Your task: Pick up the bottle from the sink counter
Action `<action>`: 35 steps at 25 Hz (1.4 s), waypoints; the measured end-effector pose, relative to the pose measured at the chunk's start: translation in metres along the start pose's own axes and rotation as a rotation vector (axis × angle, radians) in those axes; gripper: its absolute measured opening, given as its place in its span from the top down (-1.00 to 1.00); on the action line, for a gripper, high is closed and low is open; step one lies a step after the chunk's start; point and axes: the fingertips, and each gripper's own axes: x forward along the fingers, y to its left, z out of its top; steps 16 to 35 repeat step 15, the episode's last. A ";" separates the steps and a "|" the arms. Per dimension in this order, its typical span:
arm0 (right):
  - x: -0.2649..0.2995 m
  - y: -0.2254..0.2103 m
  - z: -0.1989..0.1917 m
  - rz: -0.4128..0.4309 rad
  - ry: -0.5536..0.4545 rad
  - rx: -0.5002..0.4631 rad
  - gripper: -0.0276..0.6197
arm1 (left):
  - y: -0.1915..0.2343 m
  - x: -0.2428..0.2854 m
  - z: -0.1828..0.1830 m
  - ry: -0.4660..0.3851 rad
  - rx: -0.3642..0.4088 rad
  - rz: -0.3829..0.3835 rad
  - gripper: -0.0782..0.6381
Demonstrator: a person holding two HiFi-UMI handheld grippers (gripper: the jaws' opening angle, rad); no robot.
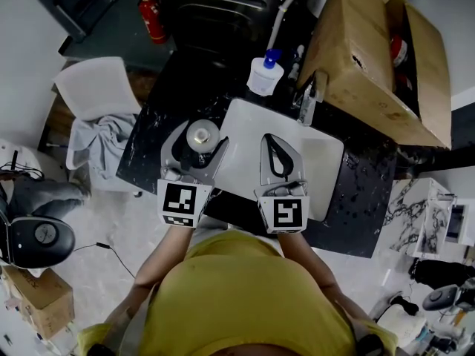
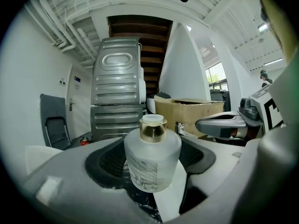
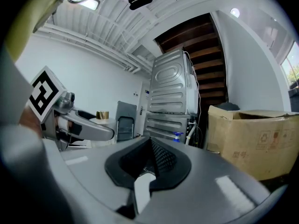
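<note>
A frosted glass bottle [image 2: 153, 154] with a gold collar and a white cap stands upright between the jaws of my left gripper [image 2: 150, 174], which is shut on it. In the head view the bottle [image 1: 202, 133] and left gripper [image 1: 199, 145] sit over the black marble counter [image 1: 159, 136], at the left edge of the white sink [image 1: 249, 128]. My right gripper [image 1: 274, 145] hovers over the sink basin, shut with nothing in it; its pads meet at the tip [image 3: 150, 146]. The bottle's gold collar [image 3: 102, 115] shows to that gripper's left.
A faucet [image 1: 308, 99] and a blue-capped soap bottle [image 1: 265, 73] stand behind the sink. A large open cardboard box [image 1: 378, 58] fills the counter's right rear. A white chair [image 1: 96, 87] with cloth stands left of the counter. A red fire extinguisher [image 1: 152, 17] is on the floor.
</note>
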 end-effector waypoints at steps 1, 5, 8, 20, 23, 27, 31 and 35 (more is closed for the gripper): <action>0.000 0.000 -0.001 0.000 0.005 0.004 0.91 | 0.000 0.001 0.000 0.000 -0.001 -0.001 -0.16; 0.000 -0.001 -0.004 0.005 0.014 0.016 0.91 | -0.003 0.003 -0.001 0.005 -0.002 -0.006 -0.16; 0.000 -0.002 -0.005 0.003 0.018 0.018 0.91 | -0.004 0.003 -0.001 0.006 -0.002 -0.009 -0.16; 0.003 -0.002 -0.008 0.004 0.025 0.011 0.91 | -0.001 0.005 -0.002 0.004 -0.004 -0.010 -0.16; 0.003 -0.002 -0.008 0.004 0.025 0.011 0.91 | -0.001 0.005 -0.002 0.004 -0.004 -0.010 -0.16; 0.003 -0.002 -0.008 0.004 0.025 0.011 0.91 | -0.001 0.005 -0.002 0.004 -0.004 -0.010 -0.16; 0.003 -0.002 -0.008 0.004 0.025 0.011 0.91 | -0.001 0.005 -0.002 0.004 -0.004 -0.010 -0.16; 0.003 -0.002 -0.008 0.004 0.025 0.011 0.91 | -0.001 0.005 -0.002 0.004 -0.004 -0.010 -0.16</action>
